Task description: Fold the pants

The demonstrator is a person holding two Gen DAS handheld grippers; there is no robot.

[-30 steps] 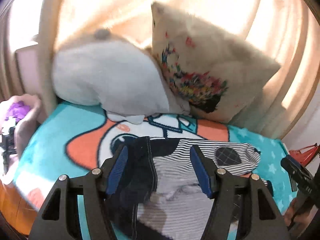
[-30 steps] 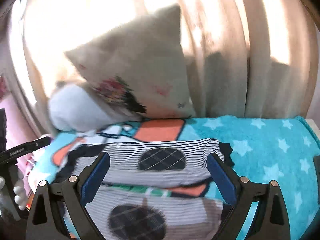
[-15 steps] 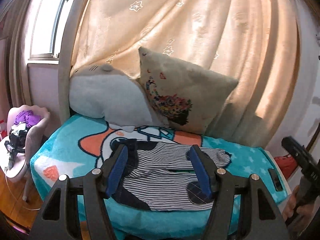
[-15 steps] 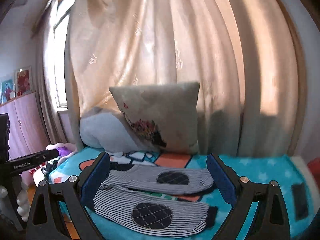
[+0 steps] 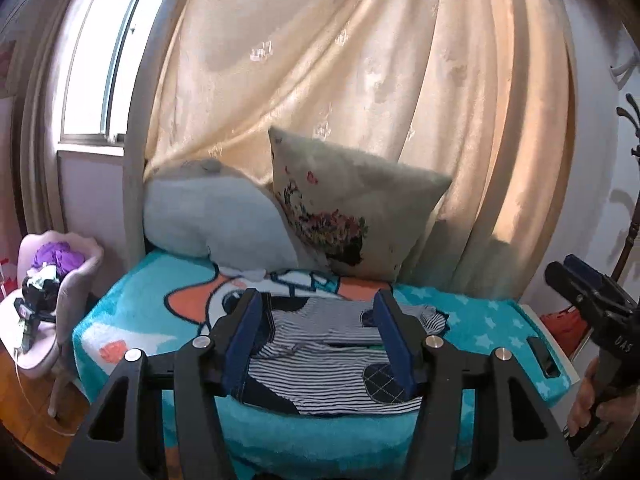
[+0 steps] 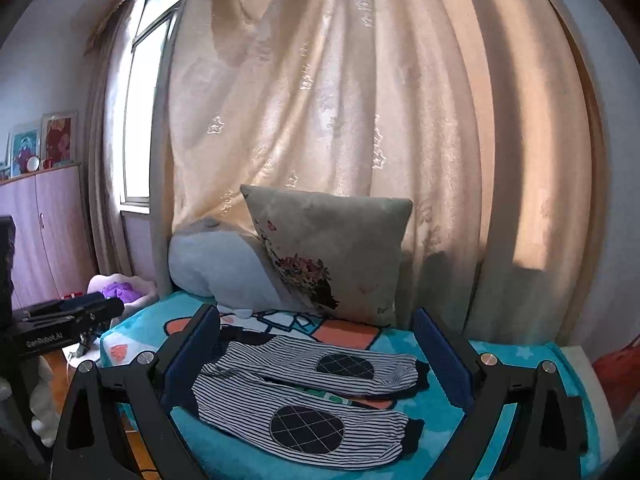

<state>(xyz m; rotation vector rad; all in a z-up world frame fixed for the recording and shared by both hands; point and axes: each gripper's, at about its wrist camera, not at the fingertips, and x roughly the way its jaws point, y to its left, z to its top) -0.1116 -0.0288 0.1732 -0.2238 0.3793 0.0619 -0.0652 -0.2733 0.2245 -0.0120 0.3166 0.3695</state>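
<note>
We judge the folding barely begun: the striped pants (image 6: pixel 304 392) lie spread out, both legs side by side, on the turquoise blanket (image 6: pixel 500 364), while our left gripper (image 5: pixel 320 344) is closing on nothing and the right gripper (image 6: pixel 316 356) gapes wide, empty.

Left tongs (image 5: pixel 320 338) are blocking parts of the striped pants (image 5: pixel 320 336); one knee patch is showing only partly behind the right-hand pad.

Right tongs (image 6: pixel 316 354): frame base is running off the bottom edge.

Grey cushion (image 6: pixel 216 268) is lying partly hidden behind the embroidered pillow (image 6: pixel 332 252).

Small dark item (image 5: pixel 543 356) on the blanket (image 5: pixel 480 320): too small to identify.

Chair (image 5: pixel 68 280) contents: unclear.
</note>
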